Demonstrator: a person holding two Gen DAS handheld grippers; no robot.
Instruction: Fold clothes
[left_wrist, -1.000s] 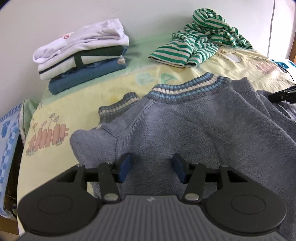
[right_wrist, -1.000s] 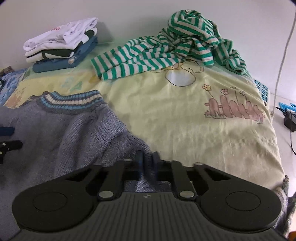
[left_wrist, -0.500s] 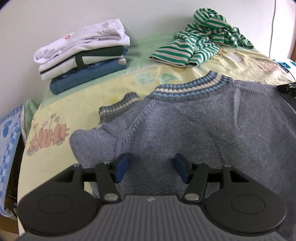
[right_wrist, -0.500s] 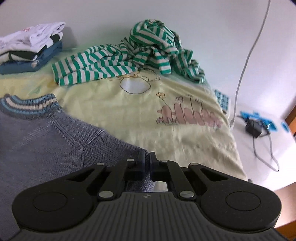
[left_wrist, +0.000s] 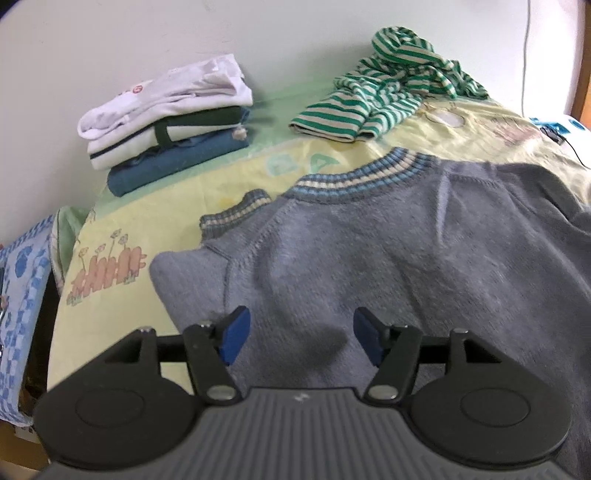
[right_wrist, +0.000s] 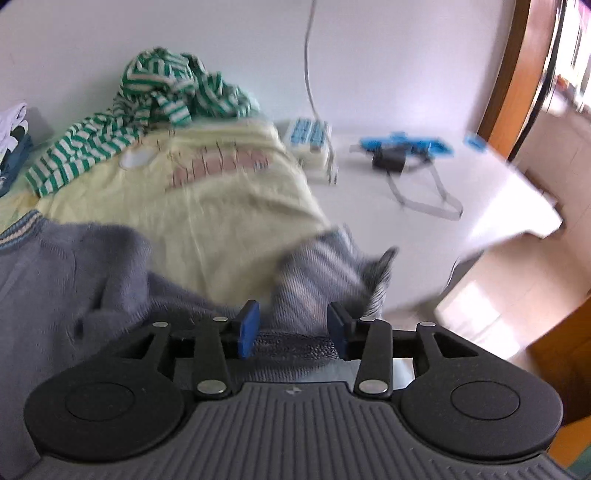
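Left view: my left gripper (left_wrist: 299, 334) hangs over the grey sweater (left_wrist: 406, 251) spread on the yellow sheet (left_wrist: 166, 206), jaws opening, pinching nothing. Right view: my right gripper (right_wrist: 291, 328), clamped on the sleeve (right_wrist: 325, 266) a moment ago, is opening; blurred knit still lies between the pads, probably released. The sleeve is stretched out, ready for folding.

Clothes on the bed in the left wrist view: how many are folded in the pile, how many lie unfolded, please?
Folded, in the stack by the wall: 3 (white top, white and dark green piece, blue piece)
Unfolded: 2 (grey sweater spread flat, green striped garment crumpled)
Total: 5
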